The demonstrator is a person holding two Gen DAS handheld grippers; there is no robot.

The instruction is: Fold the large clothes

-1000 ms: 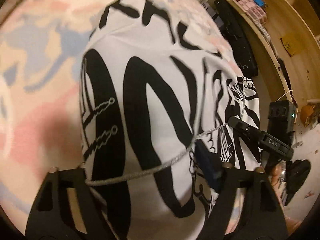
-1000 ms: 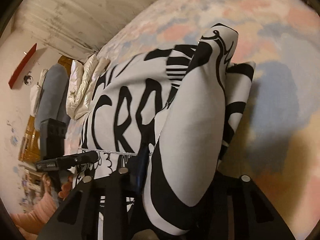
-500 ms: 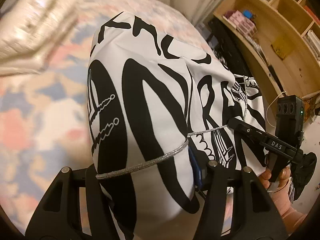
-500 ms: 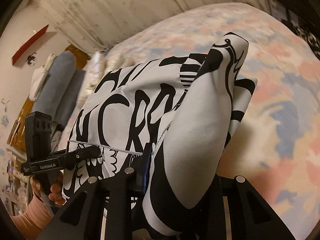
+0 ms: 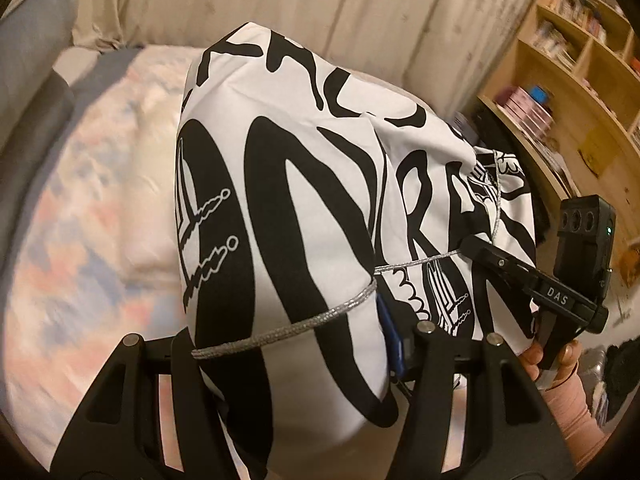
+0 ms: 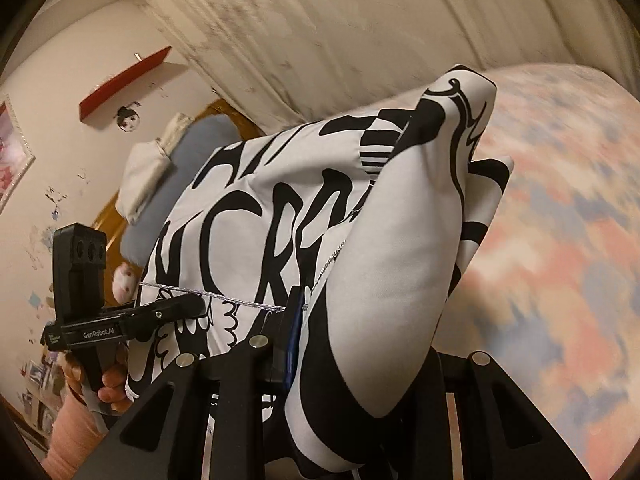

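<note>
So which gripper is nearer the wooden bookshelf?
Right. The right gripper sits between the bookshelf and the left gripper, whose jaws have just been closing on the garment.

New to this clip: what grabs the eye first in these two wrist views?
The white garment with bold black lettering fills the middle of both views, bunched and held up between the left gripper and the right gripper, both clamped on it. A silver cord runs across the fabric near the jaws. Below it spreads the pastel pink-and-blue bedspread, with wooden shelves at the right of the left wrist view.
</note>
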